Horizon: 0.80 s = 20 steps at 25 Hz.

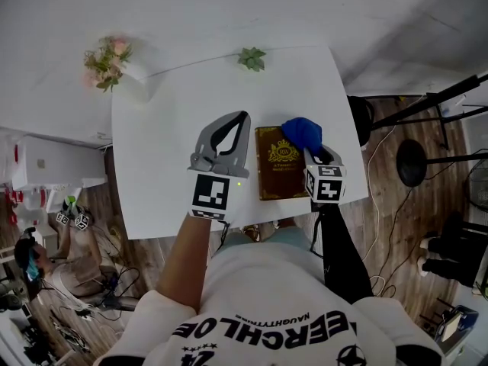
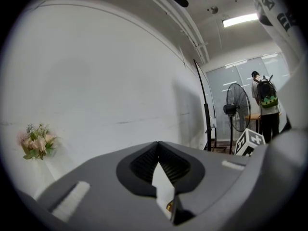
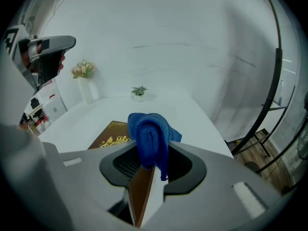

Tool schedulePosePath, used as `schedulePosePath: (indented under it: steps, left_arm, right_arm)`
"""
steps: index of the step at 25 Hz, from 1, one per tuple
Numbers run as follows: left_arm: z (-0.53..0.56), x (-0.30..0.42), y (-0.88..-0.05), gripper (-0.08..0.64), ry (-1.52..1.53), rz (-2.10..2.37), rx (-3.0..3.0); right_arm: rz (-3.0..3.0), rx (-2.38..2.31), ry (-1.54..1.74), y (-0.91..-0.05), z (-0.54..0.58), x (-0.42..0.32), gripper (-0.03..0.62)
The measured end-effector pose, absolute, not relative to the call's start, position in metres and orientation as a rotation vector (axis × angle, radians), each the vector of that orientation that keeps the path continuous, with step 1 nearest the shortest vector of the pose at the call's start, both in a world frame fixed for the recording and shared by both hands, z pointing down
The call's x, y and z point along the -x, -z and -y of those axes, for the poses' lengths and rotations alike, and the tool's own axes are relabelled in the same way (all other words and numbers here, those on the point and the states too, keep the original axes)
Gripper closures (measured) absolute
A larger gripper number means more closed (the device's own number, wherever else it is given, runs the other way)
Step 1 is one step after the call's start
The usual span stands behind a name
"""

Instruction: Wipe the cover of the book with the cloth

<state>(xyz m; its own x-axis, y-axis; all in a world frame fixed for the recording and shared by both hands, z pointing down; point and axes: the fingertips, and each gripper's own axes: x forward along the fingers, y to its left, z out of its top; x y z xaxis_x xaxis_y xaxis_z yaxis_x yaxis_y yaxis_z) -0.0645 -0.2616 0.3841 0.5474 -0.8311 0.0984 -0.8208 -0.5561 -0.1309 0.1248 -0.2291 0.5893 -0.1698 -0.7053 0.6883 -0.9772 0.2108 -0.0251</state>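
Setting: we look down on a white table set against a white wall.
Book: a brown hardback book lies flat and closed on the right half of the table, near the front edge.
Book's axis: its long side runs from 6 o'clock to 12 o'clock as we see it from above, the short edges facing us and the wall.
Book's facing: the cover is up, with a gold crest on the half toward 12 o'clock and fine gold lettering below it.
Cloth: a bunched blue cloth sits at the book's 1 o'clock corner, over the far right part of the cover. We cannot tell whether it touches the cover.
Right gripper: the right gripper comes in from 5 o'clock, its jaws clamped on the cloth, which bulges out above their tips.
Left gripper: the left gripper is at the book's 9 o'clock, just beside its left edge. Its jaw tips meet with nothing between them, and its own camera faces the wall.
Far edge: a small green plant stands at 12 o'clock and a vase of pale flowers at 10 o'clock.
Background: a standing fan shows in the left gripper view.
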Motion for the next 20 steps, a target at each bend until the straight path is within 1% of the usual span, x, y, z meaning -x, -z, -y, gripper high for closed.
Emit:
schedulePosePath:
  steps: [4, 8, 10, 13, 16, 20]
  left_arm:
    - [0.259, 0.068, -0.383, 0.502, 0.217, -1.451, 2.706]
    - [0.255, 0.071, -0.382, 0.502, 0.207, -1.462, 2.705]
    - [0.253, 0.071, -0.381, 0.502, 0.207, -1.461, 2.703]
    - [0.250, 0.073, -0.381, 0.502, 0.211, -1.458, 2.701]
    - [0.246, 0.073, -0.382, 0.502, 0.215, -1.454, 2.705]
    - [0.243, 0.073, -0.382, 0.502, 0.213, -1.441, 2.709]
  right_arm:
    - [2.019, -1.574, -0.575, -0.566, 0.230, -0.109, 0.466]
    - [2.174, -1.424, -0.503, -0.550, 0.222, -0.049, 0.465]
    - [2.208, -1.309, -0.507, -0.558, 0.213, -0.021, 0.466]
    - [2.189, -1.137, -0.602, -0.585, 0.195, 0.006, 0.465]
    - [2.166, -1.115, -0.628, -0.595, 0.189, 0.007, 0.465]
    - [2.119, -1.209, -0.616, -0.592, 0.196, -0.019, 0.465]
